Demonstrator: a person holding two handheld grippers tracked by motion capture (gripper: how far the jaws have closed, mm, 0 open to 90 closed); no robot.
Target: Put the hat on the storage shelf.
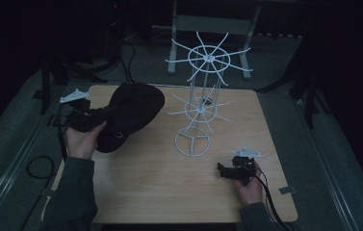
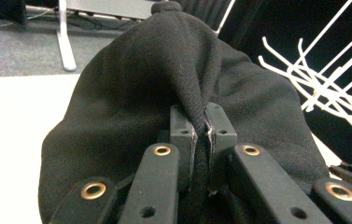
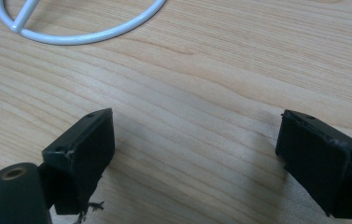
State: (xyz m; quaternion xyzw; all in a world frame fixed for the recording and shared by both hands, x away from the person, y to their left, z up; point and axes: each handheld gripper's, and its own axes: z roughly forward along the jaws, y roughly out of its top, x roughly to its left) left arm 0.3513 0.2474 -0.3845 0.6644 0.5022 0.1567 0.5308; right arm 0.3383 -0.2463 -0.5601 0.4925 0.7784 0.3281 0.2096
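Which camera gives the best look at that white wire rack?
The high view: the white wire rack stands whole, base to top spokes. The left gripper view catches some arms beside the black hat; the right gripper view catches its base ring.

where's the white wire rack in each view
High view: white wire rack stands mid-table, right of the black hat.
Left gripper view: its prongs at upper right, behind the hat.
Right gripper view: its ring base at top left.
Shared landmark: the wooden table.
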